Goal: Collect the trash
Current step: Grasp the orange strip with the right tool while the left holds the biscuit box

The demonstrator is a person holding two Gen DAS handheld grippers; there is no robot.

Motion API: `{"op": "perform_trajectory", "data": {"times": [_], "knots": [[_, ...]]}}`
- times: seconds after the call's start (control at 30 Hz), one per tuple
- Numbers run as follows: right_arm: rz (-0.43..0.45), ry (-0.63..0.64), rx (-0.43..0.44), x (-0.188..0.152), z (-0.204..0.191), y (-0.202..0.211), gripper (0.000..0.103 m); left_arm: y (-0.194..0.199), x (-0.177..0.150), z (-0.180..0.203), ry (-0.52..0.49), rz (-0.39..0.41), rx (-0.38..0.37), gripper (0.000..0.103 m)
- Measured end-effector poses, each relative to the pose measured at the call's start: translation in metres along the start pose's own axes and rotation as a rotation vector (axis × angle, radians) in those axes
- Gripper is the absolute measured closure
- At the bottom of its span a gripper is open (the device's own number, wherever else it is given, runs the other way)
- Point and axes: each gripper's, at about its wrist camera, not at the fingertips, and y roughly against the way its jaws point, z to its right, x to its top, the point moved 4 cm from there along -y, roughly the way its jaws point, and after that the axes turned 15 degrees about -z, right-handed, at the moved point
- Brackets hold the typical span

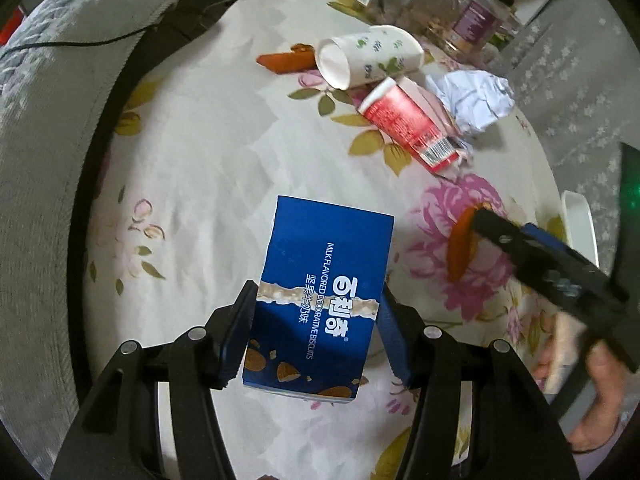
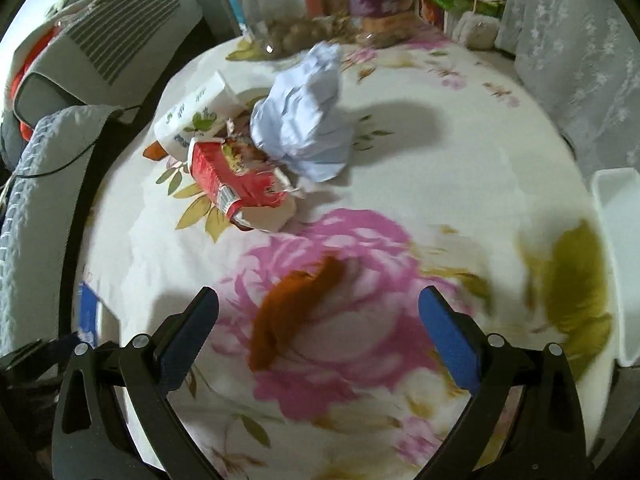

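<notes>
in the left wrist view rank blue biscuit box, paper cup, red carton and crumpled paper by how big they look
1. blue biscuit box, though nearest the camera
2. paper cup and red carton, too alike to rank
3. crumpled paper

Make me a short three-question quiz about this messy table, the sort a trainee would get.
1. True or false: the left gripper is shut on the blue biscuit box.
2. What lies between the right gripper's open jaws: A paper cup, B orange peel, C crumpled paper?
3. Which item touches the red carton on its far side?

Key: 1 true. 2 B, the orange peel. 3 the flowered paper cup.
</notes>
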Motion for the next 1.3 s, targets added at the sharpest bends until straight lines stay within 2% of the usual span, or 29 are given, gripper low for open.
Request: {"op": "perform_trajectory", "data": {"times": [0.1, 0.17, 0.2, 0.23, 0.27, 0.33, 0.37, 0.5, 0.87, 1.3], "knots": [[-0.031, -0.004, -0.016, 0.003, -0.007, -0.022, 0.019, -0.007, 0.010, 0.014, 0.007, -0.001, 0.019, 0.046], [0.020, 0.032, -0.076, 0.004, -0.014, -0.023, 0.036, -0.011, 0.013, 0.015, 0.013, -0.004, 0.025, 0.046], [0.027, 0.053, -0.094, 0.005, -0.017, -0.024, 0.051, -0.015, 0.018, 0.018, 0.016, -0.004, 0.026, 0.046], [0.041, 0.067, -0.124, 0.005, -0.019, -0.024, 0.061, -0.015, 0.020, 0.017, 0.025, -0.003, 0.025, 0.046], [0.050, 0.078, -0.119, 0.005, -0.019, -0.023, 0.065, -0.016, 0.024, 0.015, 0.030, 0.000, 0.022, 0.046], [0.050, 0.083, -0.107, 0.005, -0.018, -0.022, 0.080, -0.015, 0.027, 0.014, 0.044, 0.011, 0.013, 0.046], [0.045, 0.081, -0.086, 0.006, -0.016, -0.020, 0.083, -0.014, 0.028, 0.014, 0.050, 0.017, 0.008, 0.046], [0.042, 0.070, -0.043, 0.007, -0.007, -0.011, 0.086, -0.006, 0.031, 0.019, 0.060, 0.050, -0.012, 0.046], [0.148, 0.109, -0.021, 0.004, 0.004, 0.030, 0.087, 0.009, 0.035, 0.035, 0.085, 0.118, -0.049, 0.046], [0.231, 0.074, -0.017, 0.001, 0.041, 0.067, 0.088, 0.007, 0.040, 0.085, 0.024, 0.123, -0.045, 0.046]]}}
